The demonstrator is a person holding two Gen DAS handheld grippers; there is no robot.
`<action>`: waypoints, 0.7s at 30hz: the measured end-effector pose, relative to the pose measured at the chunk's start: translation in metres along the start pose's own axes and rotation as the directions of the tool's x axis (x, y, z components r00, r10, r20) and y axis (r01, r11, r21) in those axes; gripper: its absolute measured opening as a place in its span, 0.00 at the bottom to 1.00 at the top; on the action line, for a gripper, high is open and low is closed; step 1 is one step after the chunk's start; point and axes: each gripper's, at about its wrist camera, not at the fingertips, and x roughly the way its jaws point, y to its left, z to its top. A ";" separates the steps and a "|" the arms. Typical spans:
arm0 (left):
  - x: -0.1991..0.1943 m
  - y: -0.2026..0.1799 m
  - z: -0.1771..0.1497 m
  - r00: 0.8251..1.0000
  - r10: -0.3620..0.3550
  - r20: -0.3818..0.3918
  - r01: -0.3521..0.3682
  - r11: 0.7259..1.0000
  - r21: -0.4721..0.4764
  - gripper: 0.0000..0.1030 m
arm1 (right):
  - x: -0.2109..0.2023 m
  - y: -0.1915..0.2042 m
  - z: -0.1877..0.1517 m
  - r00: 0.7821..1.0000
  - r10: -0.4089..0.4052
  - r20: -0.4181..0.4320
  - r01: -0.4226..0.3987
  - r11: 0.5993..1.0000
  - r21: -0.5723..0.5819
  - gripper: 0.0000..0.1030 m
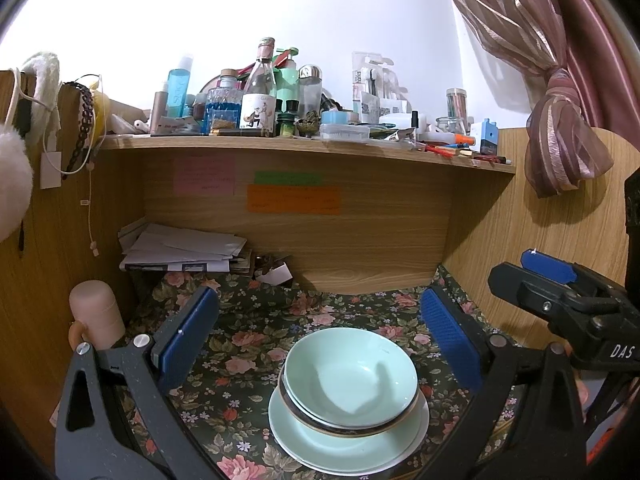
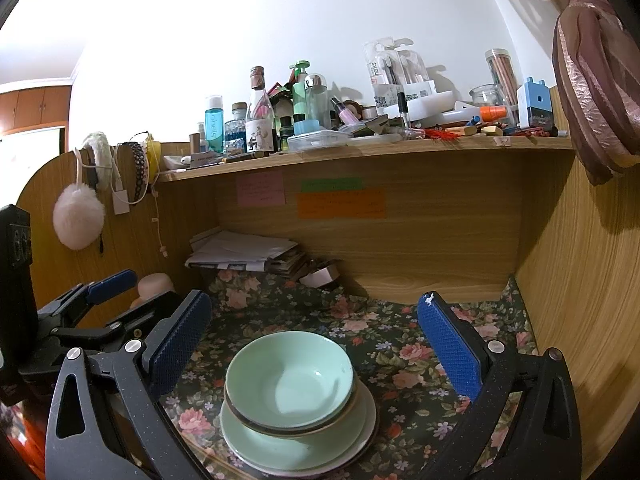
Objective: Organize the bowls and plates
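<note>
A mint-green bowl (image 1: 350, 376) sits nested in a dark-rimmed bowl, on mint-green plates (image 1: 320, 446), on the floral cloth. The same stack shows in the right wrist view, bowl (image 2: 290, 380) over plates (image 2: 296, 450). My left gripper (image 1: 320, 332) is open and empty, its blue pads either side of the stack and above it. My right gripper (image 2: 316, 336) is open and empty, also straddling the stack. The right gripper also shows at the right edge of the left wrist view (image 1: 560, 288), and the left gripper at the left of the right wrist view (image 2: 108, 284).
A wooden desk nook encloses the floral cloth (image 1: 256, 320). A pile of papers (image 1: 180, 252) lies at the back left. A pink cylindrical cup (image 1: 96, 314) stands at the left. A cluttered shelf (image 1: 280, 142) of bottles runs overhead. A curtain (image 1: 560, 140) hangs at the right.
</note>
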 end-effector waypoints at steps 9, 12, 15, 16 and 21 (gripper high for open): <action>0.003 -0.001 0.001 1.000 0.000 -0.013 0.000 1.000 -0.009 1.00 | 0.000 -0.001 0.000 1.000 0.002 0.000 -0.002 1.000 0.000 1.00; 0.003 0.000 0.001 1.000 -0.002 -0.015 0.002 1.000 -0.012 1.00 | -0.001 0.000 0.000 1.000 0.002 -0.001 -0.002 1.000 -0.001 1.00; 0.004 0.000 0.001 1.000 -0.002 -0.016 0.002 1.000 -0.013 1.00 | -0.001 -0.001 0.000 1.000 0.001 -0.001 -0.001 1.000 0.000 1.00; 0.004 -0.001 0.001 1.000 -0.002 -0.016 0.001 1.000 -0.013 1.00 | -0.001 -0.001 0.000 1.000 0.001 0.000 -0.001 1.000 0.001 1.00; 0.003 -0.002 0.001 1.000 0.009 -0.012 -0.009 1.000 -0.003 1.00 | 0.000 -0.001 0.000 1.000 -0.002 -0.001 0.002 1.000 -0.001 1.00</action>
